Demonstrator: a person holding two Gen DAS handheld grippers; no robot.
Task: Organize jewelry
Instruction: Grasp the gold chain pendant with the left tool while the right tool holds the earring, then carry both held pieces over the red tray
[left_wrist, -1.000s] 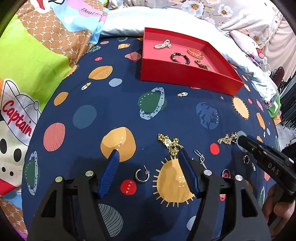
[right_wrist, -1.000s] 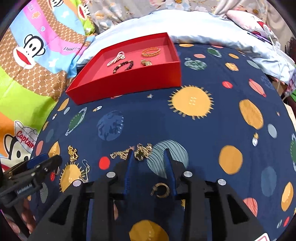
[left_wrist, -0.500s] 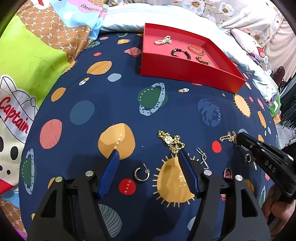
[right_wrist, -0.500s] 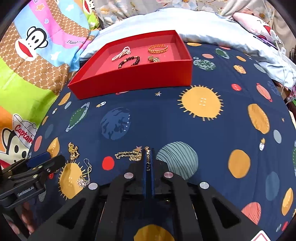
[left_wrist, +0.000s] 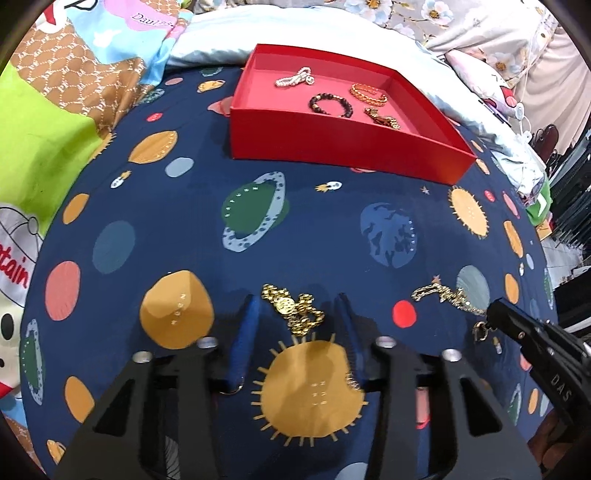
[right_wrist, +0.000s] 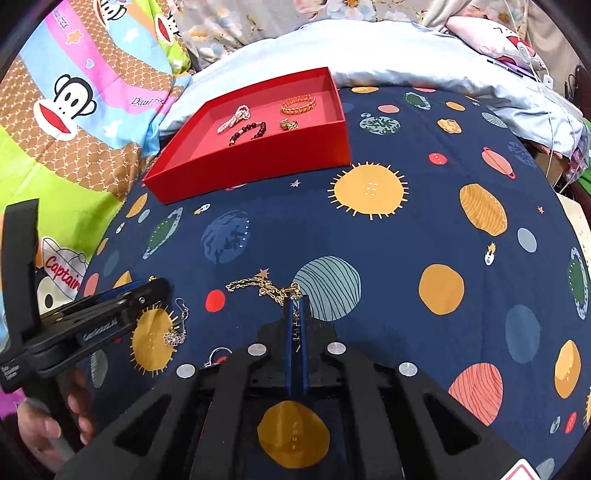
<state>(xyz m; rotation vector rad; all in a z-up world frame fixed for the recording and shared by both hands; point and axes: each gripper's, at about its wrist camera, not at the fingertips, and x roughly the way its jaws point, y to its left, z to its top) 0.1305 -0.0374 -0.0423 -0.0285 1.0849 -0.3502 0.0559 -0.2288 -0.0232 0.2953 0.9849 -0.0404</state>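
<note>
On the navy planet-print bedspread, loose jewelry lies in the near foreground while the red tray sits well beyond it, nearer the pillows. That tray already holds a pearl bracelet, a dark beaded bracelet, a gold bangle and a small gold piece, spread apart so each stays separate. The right gripper has its jaws pressed together on one end of a thin gold chain, the rest of which trails leftward across the cloth; pinching an end seems a sensible way to lift something so fine without bunching it. The left gripper straddles a chunky gold necklace that lies heaped between its blue fingers; the jaws are closing, but the pads do not yet appear to press on it. A dangling earring and a small hoop wait on the bedspread between the two tools. Both chains likely go to the tray next
</note>
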